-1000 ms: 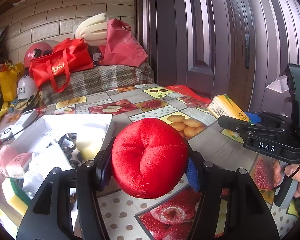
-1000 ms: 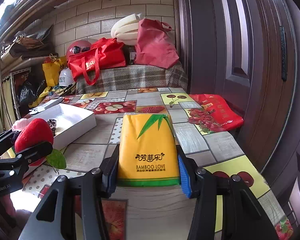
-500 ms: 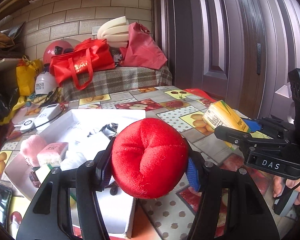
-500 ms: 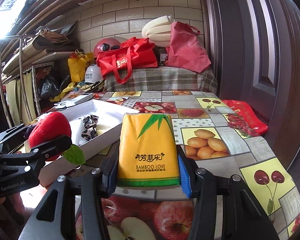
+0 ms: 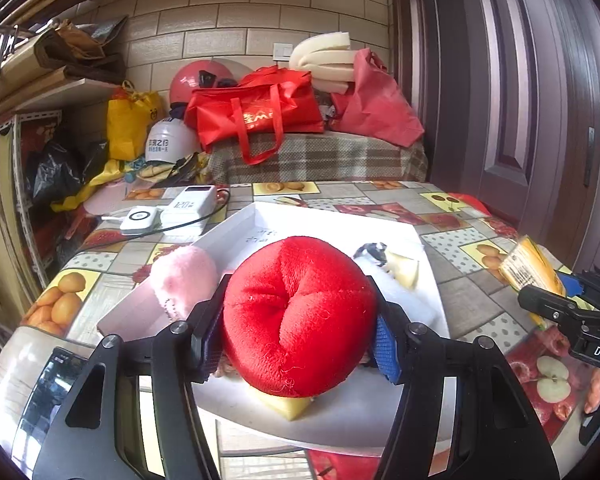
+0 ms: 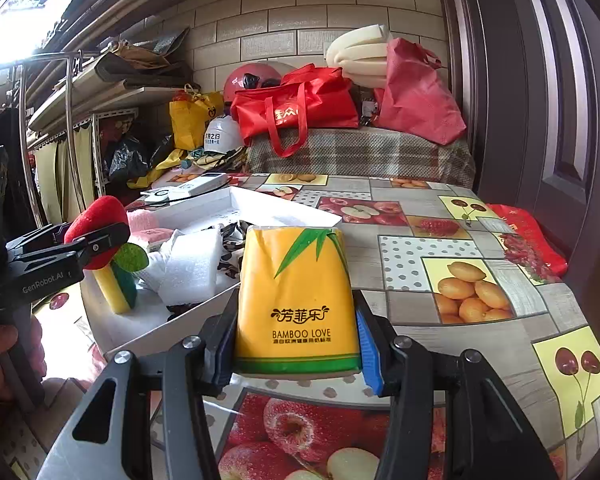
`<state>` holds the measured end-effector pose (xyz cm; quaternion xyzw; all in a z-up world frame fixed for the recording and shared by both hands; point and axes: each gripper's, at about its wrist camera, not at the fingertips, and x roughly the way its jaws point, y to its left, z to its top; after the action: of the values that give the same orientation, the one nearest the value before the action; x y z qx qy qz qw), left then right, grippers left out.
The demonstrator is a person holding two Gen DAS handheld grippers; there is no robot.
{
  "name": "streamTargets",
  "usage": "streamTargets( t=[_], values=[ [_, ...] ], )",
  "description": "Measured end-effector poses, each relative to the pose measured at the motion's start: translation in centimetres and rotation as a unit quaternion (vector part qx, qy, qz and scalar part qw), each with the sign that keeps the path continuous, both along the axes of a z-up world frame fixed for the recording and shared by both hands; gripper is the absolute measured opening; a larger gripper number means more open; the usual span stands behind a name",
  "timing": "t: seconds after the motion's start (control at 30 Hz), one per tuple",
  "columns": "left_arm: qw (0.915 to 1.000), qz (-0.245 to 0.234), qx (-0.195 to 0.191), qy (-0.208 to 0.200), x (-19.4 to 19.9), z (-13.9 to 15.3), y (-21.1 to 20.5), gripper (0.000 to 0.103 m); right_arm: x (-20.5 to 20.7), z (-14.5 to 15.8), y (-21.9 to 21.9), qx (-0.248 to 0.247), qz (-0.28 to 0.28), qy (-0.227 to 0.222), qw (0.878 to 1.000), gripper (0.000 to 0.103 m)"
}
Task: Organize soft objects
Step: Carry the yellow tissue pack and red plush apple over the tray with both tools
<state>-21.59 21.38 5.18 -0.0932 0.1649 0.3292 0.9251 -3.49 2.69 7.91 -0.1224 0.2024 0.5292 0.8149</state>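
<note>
Here the left tool (image 5: pixel 296 332) is closed on a red plush toy (image 5: pixel 300 316); its two pads press the soft ball from both sides. The toy hangs over a white box (image 5: pixel 332 220) that lies open on the desk (image 6: pixel 460 320), which is covered with a cloth printed with fruit pictures. In the right wrist view a green leaf (image 6: pixel 131 257) of the toy shows under the left tool's finger. Inside the box are several soft things — a pink fluffy ball (image 5: pixel 184 280) at the left side, a yellow and green sponge (image 6: pixel 114 284) standing on its edge, a piece of white foam sheet (image 6: pixel 192 264) and a small cloth with black and white pattern (image 5: pixel 374 250).

The right tool (image 6: pixel 296 344) is closed on a yellow pack of tissues (image 6: pixel 298 296), with green leaves printed on top and the words BAMBOO LOVE on the front. The pack is held upright just beside the right edge of the box, above the desk. A hand (image 6: pixel 4 354) grips the handle of the left tool at the left edge of the right wrist view.

Behind the box two white devices (image 5: pixel 172 210) with a black cable lie on the desk. Further back — on a checked cover — lie red bags (image 6: pixel 300 110).
</note>
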Motion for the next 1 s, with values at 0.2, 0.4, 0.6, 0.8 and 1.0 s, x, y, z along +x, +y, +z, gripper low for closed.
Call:
streamTargets(
  t=[0.2,0.4,0.6,0.8,1.0],
  values=[
    [0.9988,0.028,-0.035,-0.017,-1.4,-0.3,2.9,0.061,-1.1,-0.2,1.9,-0.005,0.018,0.003,1.000,0.050],
    [0.9990,0.035,-0.025,-0.010,-1.1,-0.3,3.8,0.061,-2.2,-0.3,3.6,-0.012,0.036,-0.006,0.999,0.050],
    [0.9994,0.031,-0.012,-0.001,-0.6,-0.3,3.8,0.061,-2.5,-0.4,4.8,-0.018,0.043,-0.001,0.999,0.050],
    [0.9992,0.035,-0.018,-0.004,-0.6,-0.2,4.2,0.061,-3.0,-0.3,5.6,-0.014,0.050,0.002,0.999,0.050],
    [0.9986,0.038,-0.036,-0.012,-0.8,-0.4,5.0,0.061,-4.5,-0.4,7.0,-0.016,0.089,-0.006,0.996,0.050]
  ],
)
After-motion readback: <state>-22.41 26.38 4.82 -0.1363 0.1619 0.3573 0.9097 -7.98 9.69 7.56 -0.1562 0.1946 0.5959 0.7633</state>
